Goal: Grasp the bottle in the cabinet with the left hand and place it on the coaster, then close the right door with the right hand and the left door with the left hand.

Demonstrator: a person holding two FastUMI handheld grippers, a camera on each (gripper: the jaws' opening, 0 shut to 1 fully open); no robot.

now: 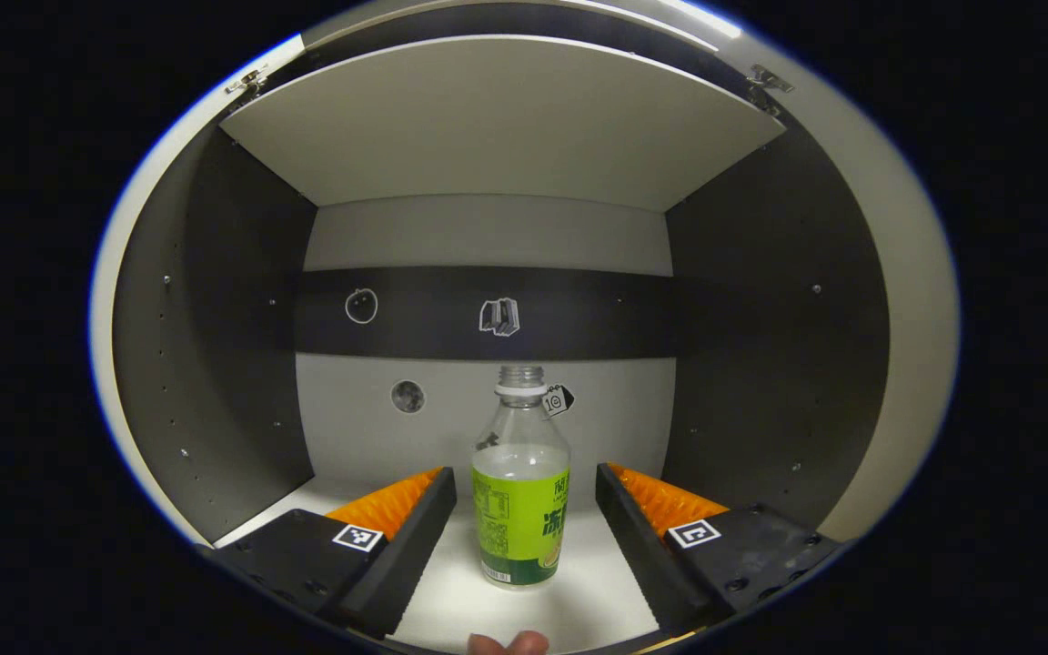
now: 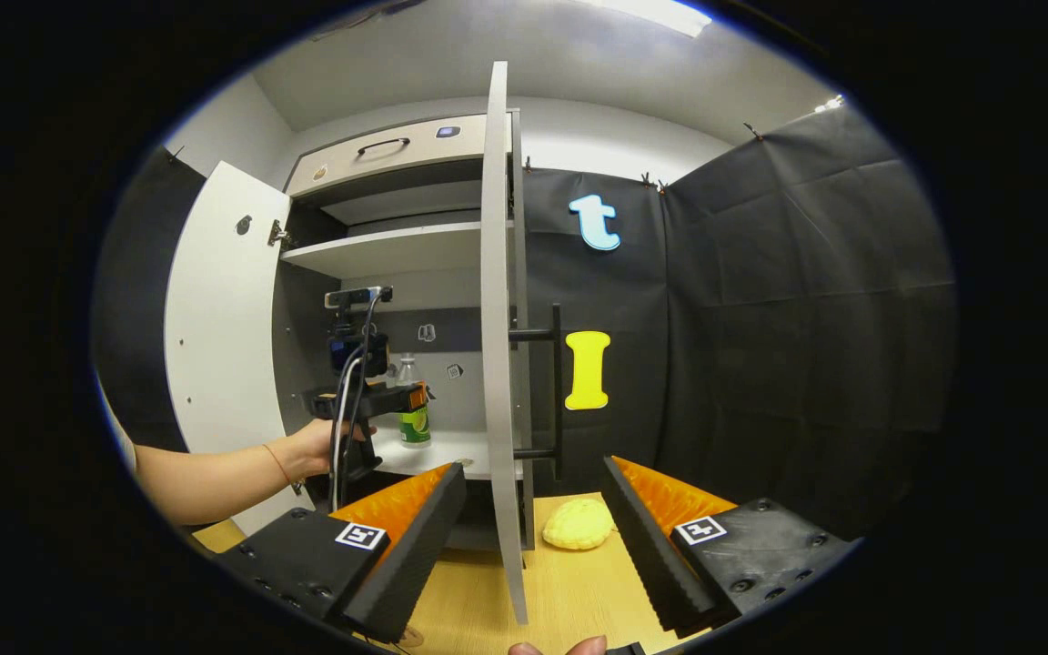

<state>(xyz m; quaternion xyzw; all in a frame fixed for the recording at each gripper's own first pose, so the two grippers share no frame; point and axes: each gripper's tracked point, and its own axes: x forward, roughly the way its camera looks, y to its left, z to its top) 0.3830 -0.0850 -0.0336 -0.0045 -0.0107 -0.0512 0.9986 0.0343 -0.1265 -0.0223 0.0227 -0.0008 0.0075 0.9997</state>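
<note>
A clear bottle [image 1: 520, 491] with a green label and no cap stands upright on the cabinet's lower shelf [image 1: 451, 600]. In the left gripper view my left gripper [image 1: 524, 475] is open, with one finger on each side of the bottle and a gap on both sides. In the right gripper view a hand holds the left gripper [image 2: 397, 398] inside the cabinet, right at the bottle [image 2: 413, 426]. My right gripper [image 2: 533, 468] stands open and holds nothing, in front of the right door [image 2: 497, 318], which I see edge-on. The left door [image 2: 224, 337] is swung wide open.
An upper shelf [image 1: 497, 118] spans the cabinet above the bottle. The right door carries a black bar handle [image 2: 557, 391]. A yellow lumpy object [image 2: 579, 526] lies on the wooden table [image 2: 579, 591] near the door's foot. Black cloth walls stand to the right.
</note>
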